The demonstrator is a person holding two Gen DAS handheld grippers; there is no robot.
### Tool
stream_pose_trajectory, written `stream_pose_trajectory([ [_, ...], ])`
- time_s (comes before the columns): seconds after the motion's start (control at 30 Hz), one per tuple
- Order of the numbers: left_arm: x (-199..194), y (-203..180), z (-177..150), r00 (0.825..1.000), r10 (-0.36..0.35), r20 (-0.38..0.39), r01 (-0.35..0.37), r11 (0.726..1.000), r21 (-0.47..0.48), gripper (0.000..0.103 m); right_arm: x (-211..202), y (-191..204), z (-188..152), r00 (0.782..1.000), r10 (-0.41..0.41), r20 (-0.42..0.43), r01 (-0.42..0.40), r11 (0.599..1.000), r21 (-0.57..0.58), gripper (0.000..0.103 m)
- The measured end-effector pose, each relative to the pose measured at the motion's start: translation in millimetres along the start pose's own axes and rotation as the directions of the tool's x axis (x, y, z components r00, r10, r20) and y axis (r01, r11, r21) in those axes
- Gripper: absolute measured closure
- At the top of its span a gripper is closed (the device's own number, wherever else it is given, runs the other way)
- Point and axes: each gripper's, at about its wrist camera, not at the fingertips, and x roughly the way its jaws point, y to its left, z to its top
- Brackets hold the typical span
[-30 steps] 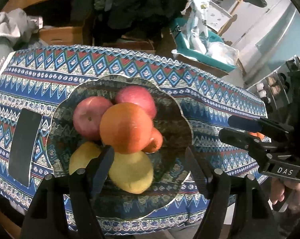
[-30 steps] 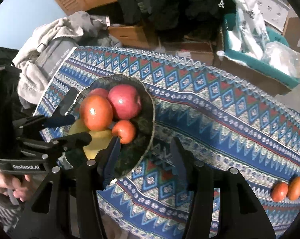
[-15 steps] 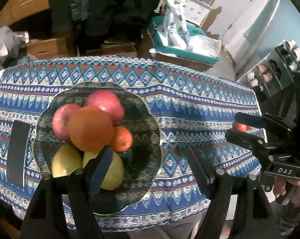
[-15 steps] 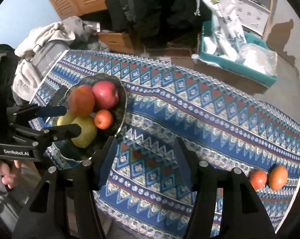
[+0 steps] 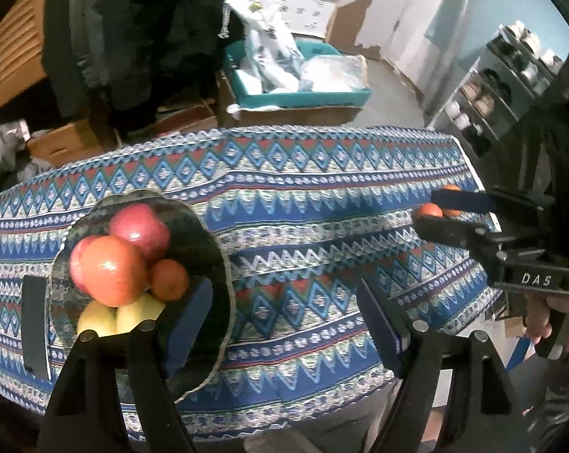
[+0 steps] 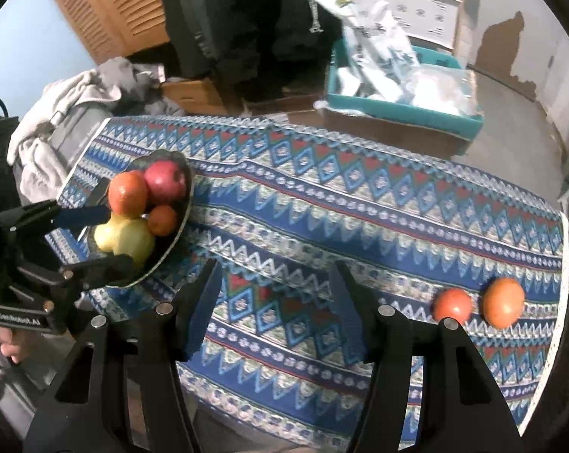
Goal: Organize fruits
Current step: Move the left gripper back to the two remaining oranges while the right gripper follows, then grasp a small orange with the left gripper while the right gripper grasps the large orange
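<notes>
Bowl (image 6: 180,222) at table's (image 6: 360,204) left end, w/ apples, orange, pears piled in. Two loose fruits (image 6: 477,304) well apart from bowl, at far right end. Left gripper (image 5: 284,324) just beside bowl, jaws opening, empty. Right gripper (image 6: 276,302) between bowl & loose fruits, partly open, empty.

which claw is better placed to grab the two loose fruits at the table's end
Right. The two loose fruits lie just right of the right claw, which is open and empty. The left claw, jaws opening and empty, sits by the bowl, at the table's far end from them.
</notes>
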Motion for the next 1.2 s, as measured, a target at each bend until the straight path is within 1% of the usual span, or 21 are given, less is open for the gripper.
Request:
stream_pose_trajectory([
  [0.2, 4, -29, 1, 1.000, 0.017, -0.008, -0.017, 0.999, 0.049, 0.023, -18, -25, -10, 0.999, -0.035, 0.026, 0.034, 0.999, 0.028, 0.040],
  [0.43, 6, -61, 7, 1.000, 0.012, -0.005, -0.011, 0.996, 0.091, 0.023, -34, -57, -24, 0.997, -0.063, 0.037, 0.061, 0.996, 0.061, 0.040],
  [0.53, 10, -72, 8, 1.000, 0.005, -0.014, -0.003, 0.995, 0.103, 0.023, -40, -71, -32, 0.995, -0.086, 0.041, 0.083, 0.994, 0.078, 0.035],
  [0.63, 13, -82, 9, 1.000, -0.009, -0.022, 0.011, 0.994, 0.113, 0.023, -45, -83, -40, 0.994, -0.102, 0.044, 0.098, 0.991, 0.093, 0.034],
  [0.73, 16, -93, 11, 1.000, -0.009, -0.028, 0.012, 0.991, 0.131, 0.023, -48, -93, -45, 0.993, -0.108, 0.041, 0.103, 0.990, 0.100, 0.034],
  [0.97, 28, -118, 18, 0.999, -0.012, -0.040, 0.018, 0.987, 0.161, 0.023, -51, -127, -59, 0.994, -0.110, 0.018, 0.105, 0.980, 0.169, 0.034],
  [1.2, 44, -137, 33, 0.998, -0.018, -0.063, 0.028, 0.984, 0.174, 0.023, -55, -158, -66, 0.988, -0.154, -0.005, 0.152, 0.968, 0.199, 0.034],
])
